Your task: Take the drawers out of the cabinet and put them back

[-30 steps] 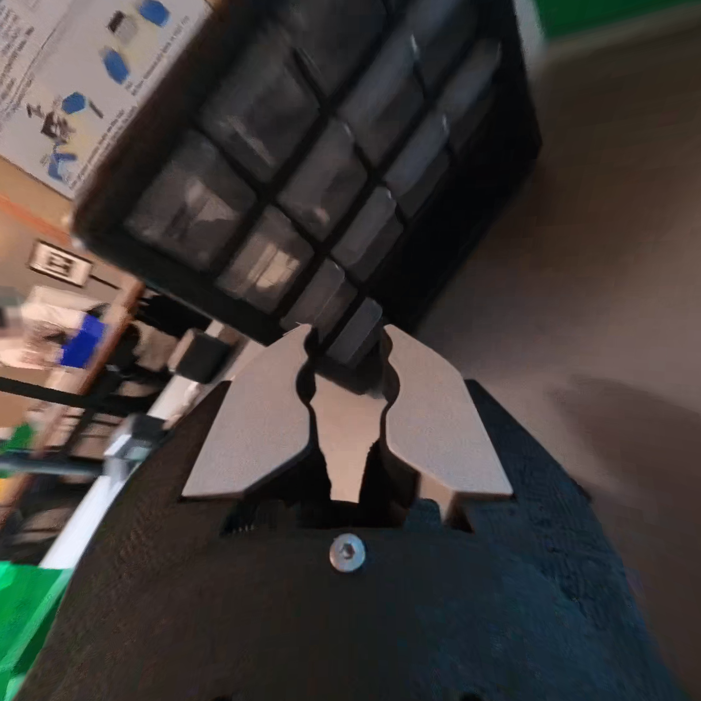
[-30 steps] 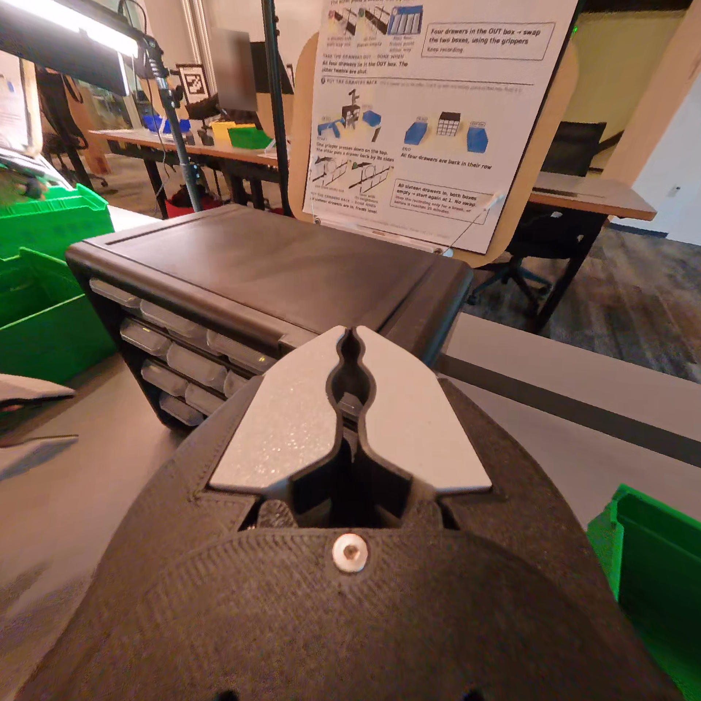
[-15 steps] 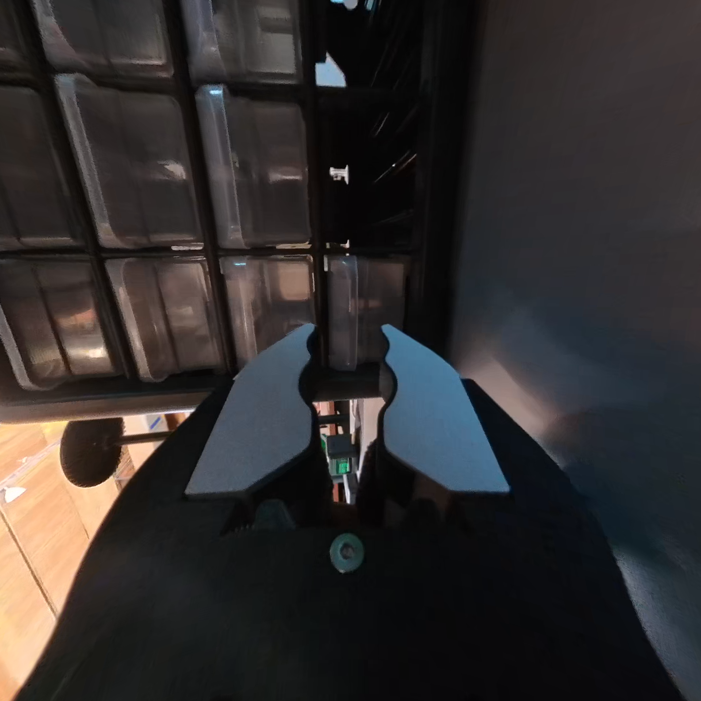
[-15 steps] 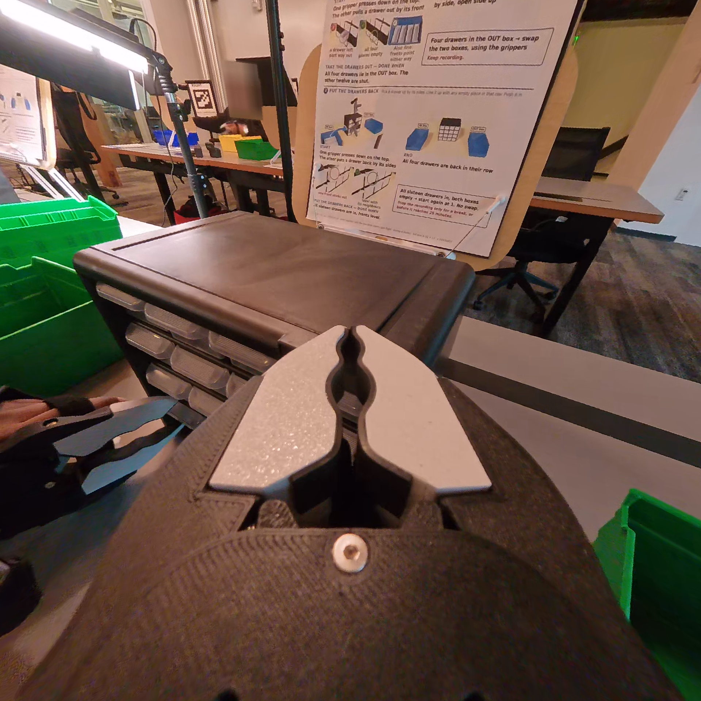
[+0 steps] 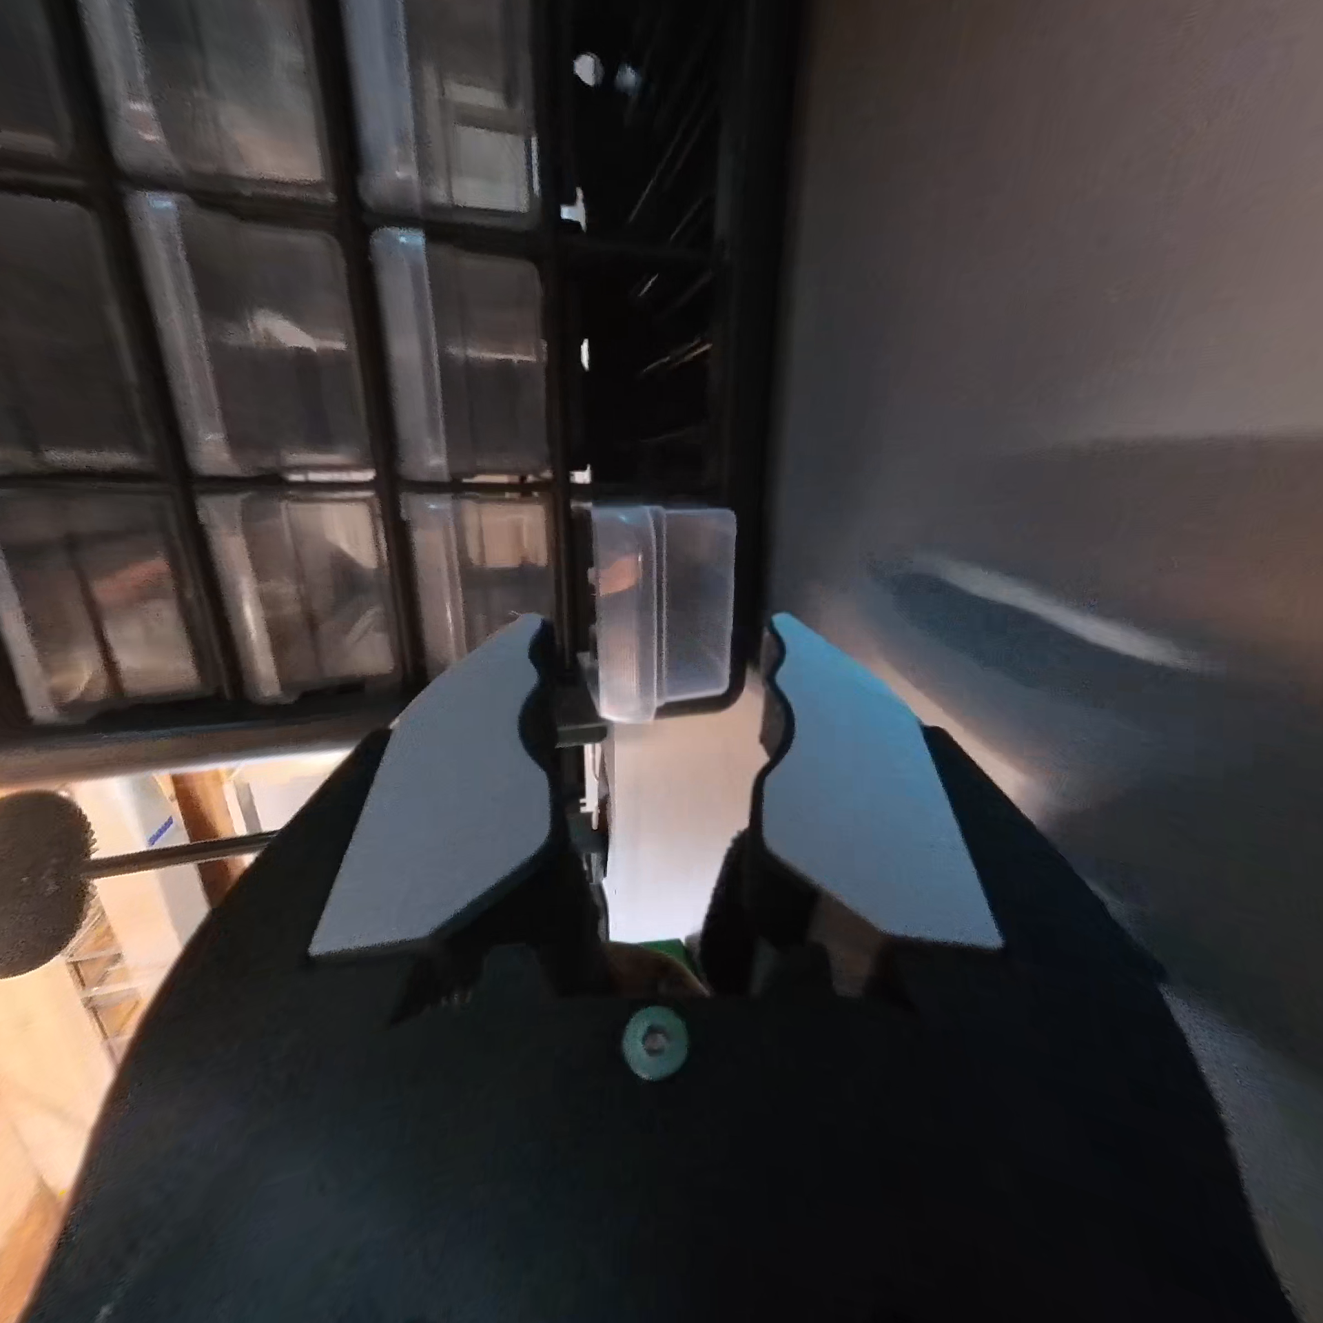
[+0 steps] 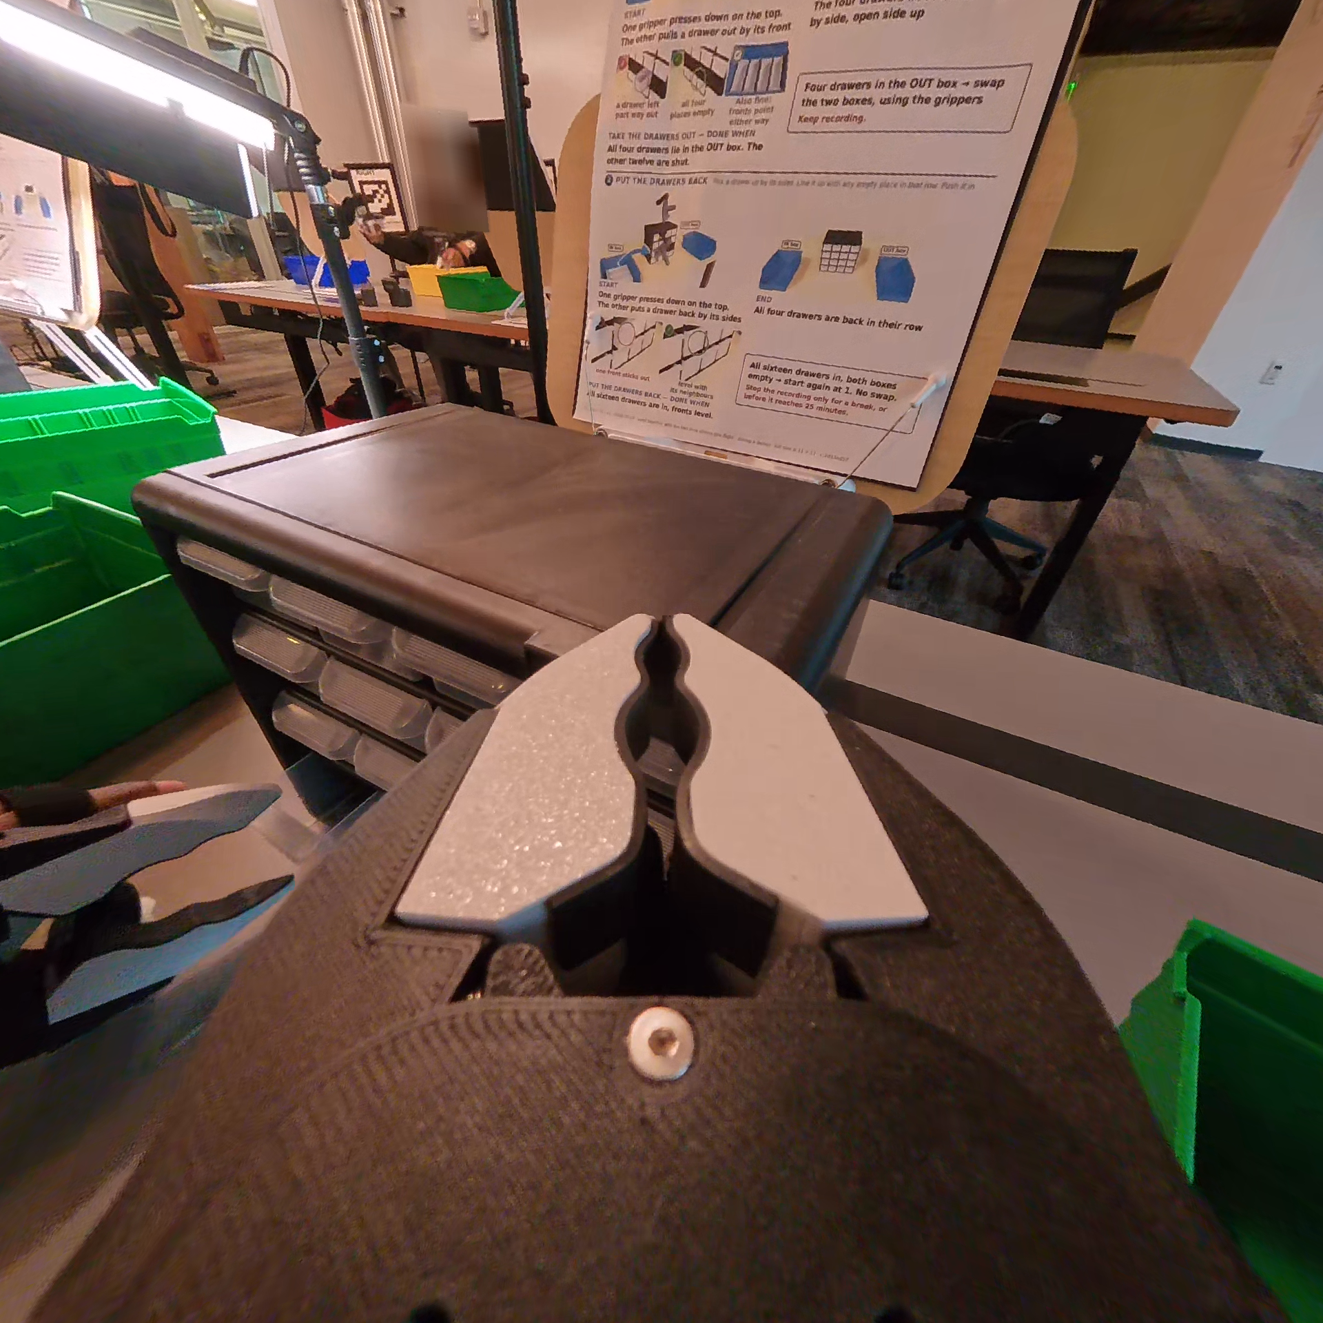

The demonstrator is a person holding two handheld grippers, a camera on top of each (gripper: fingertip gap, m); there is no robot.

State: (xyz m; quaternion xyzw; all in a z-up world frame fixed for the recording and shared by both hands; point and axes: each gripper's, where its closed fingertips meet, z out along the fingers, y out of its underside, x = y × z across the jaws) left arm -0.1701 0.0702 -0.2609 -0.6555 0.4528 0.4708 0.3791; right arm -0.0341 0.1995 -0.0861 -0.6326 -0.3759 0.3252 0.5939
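The right tool [image 6: 662, 630], grey-faced fingers pressed together on nothing, rests at the front edge of the black plastic drawer cabinet [image 6: 515, 515], apparently bracing its flat top. To its left, lower down by the cabinet's front, the left tool [image 6: 154, 852] hovers with its fingers apart, gripping nothing.

In the left wrist view, which is rolled sideways, the left tool [image 5: 655, 637] faces one small clear plastic drawer [image 5: 662, 608] that sits between the fingertips' line and the cabinet, in the bottom row at an end column; it looks pushed partly or fully into its slot, and which cannot be told. The slots [image 5: 644, 322] beyond it in that row are dark and empty, while the neighbouring rows hold clear drawers [image 5: 458, 358].

The step in hand is probably refilling the bottom row. The next move likely calls for fetching another drawer and lining it up with an empty slot, sides clear of the black dividers.

The grey tabletop [image 6: 1074, 701] offers open room to the right; green plastic bins stand at the left [image 6: 93, 630] and near right [image 6: 1246, 1059].
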